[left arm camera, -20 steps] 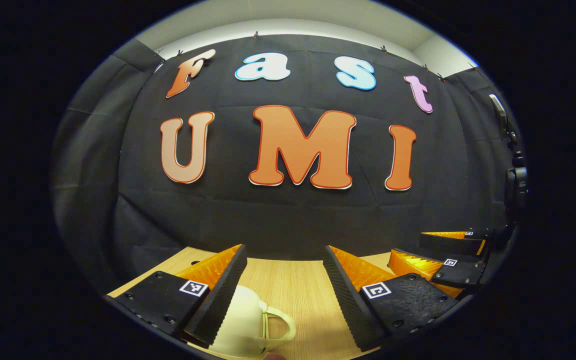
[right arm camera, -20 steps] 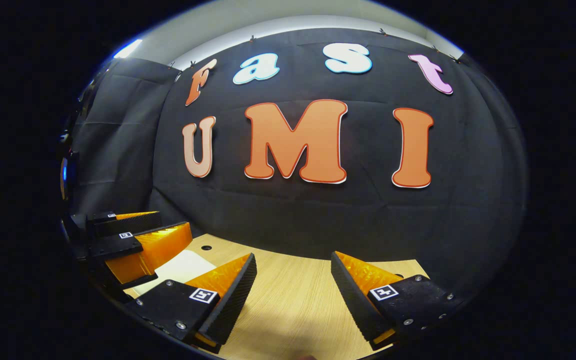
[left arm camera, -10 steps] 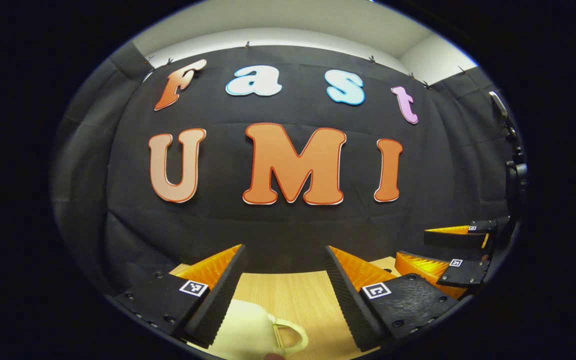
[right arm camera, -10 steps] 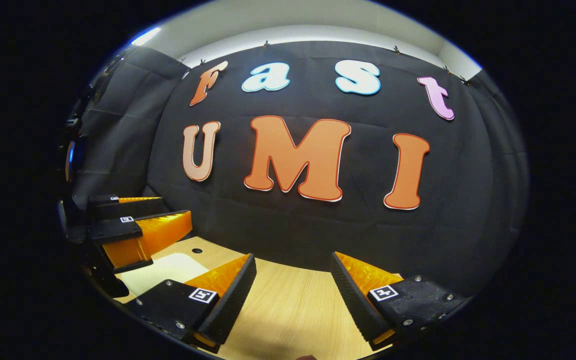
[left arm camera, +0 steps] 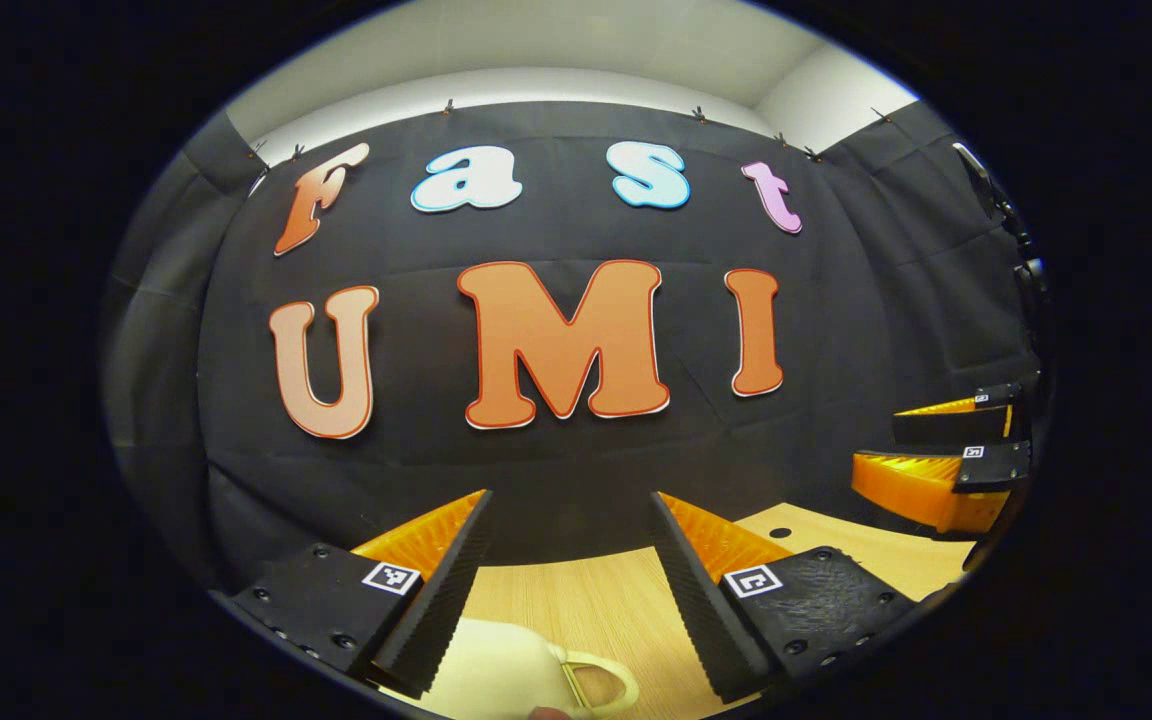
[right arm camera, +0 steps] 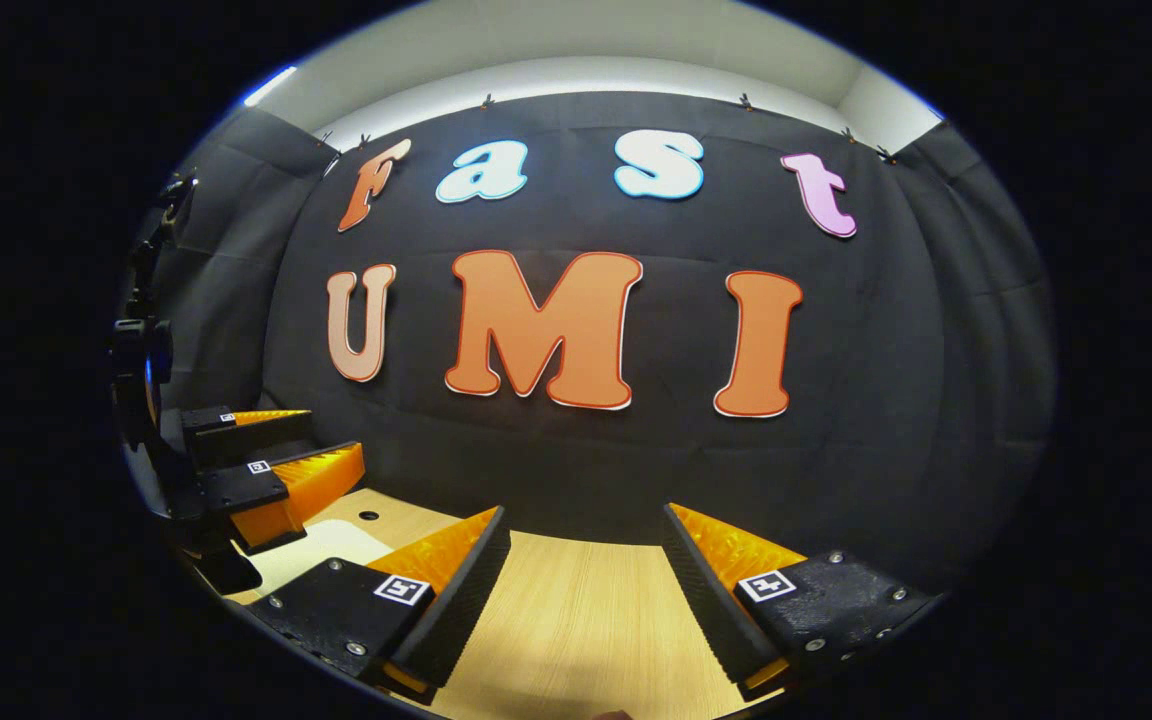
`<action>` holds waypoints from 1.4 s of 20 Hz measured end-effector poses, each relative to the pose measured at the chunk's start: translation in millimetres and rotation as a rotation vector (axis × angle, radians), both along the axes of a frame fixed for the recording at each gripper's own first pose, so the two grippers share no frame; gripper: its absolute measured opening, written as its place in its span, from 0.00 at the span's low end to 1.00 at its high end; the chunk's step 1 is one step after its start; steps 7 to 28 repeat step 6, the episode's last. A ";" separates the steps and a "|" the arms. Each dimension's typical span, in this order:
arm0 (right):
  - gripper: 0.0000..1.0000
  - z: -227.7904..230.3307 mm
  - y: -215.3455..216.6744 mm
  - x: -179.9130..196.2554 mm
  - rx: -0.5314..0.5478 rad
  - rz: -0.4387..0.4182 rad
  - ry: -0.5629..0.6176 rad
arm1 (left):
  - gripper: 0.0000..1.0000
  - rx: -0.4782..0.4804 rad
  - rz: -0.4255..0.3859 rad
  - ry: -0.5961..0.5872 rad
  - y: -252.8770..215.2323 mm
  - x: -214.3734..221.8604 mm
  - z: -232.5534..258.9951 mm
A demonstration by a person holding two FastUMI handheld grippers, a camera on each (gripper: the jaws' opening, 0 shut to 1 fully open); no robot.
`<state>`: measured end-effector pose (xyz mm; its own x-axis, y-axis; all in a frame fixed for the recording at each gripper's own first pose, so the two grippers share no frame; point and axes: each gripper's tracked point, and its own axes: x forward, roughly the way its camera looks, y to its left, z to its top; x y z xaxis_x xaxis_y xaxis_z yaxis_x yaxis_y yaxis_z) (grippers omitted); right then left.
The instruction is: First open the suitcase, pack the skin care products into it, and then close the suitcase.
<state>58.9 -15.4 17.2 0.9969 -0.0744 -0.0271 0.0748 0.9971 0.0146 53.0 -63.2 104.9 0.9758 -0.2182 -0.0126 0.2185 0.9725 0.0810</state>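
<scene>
— Left gripper [left arm camera: 566,560] up over the wooden table [left arm camera: 576,610], fingers spread wide, nothing between them. The cream suitcase [left arm camera: 496,675] lies closed just below, handle [left arm camera: 596,680] toward the right finger.

— And the right gripper [right arm camera: 586,575]?

— Wide apart too, above bare table, well off to the side.
</scene>
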 end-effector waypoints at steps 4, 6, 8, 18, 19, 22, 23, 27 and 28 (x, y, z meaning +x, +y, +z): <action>0.97 -6.9 -29.2 -16.0 0.010 0.008 -0.010 | 0.91 0.025 0.073 -0.019 -6.4 -8.4 -6.1; 0.97 -7.6 -41.3 -24.0 0.005 0.024 -0.019 | 0.92 0.013 0.101 0.002 -16.5 -19.0 -14.4; 0.97 -7.6 -41.3 -24.0 0.005 0.024 -0.019 | 0.92 0.013 0.101 0.002 -16.5 -19.0 -14.4; 0.97 -7.6 -41.3 -24.0 0.005 0.024 -0.019 | 0.92 0.013 0.101 0.002 -16.5 -19.0 -14.4; 0.97 -7.6 -41.3 -24.0 0.005 0.024 -0.019 | 0.92 0.013 0.101 0.002 -16.5 -19.0 -14.4; 0.97 -7.6 -41.3 -24.0 0.005 0.024 -0.019 | 0.92 0.013 0.101 0.002 -16.5 -19.0 -14.4; 0.97 -7.6 -41.3 -24.0 0.005 0.024 -0.019 | 0.92 0.013 0.101 0.002 -16.5 -19.0 -14.4; 0.97 -7.6 -41.3 -24.0 0.005 0.024 -0.019 | 0.92 0.013 0.101 0.002 -16.5 -19.0 -14.4; 0.97 -7.6 -41.3 -24.0 0.005 0.024 -0.019 | 0.92 0.013 0.101 0.002 -16.5 -19.0 -14.4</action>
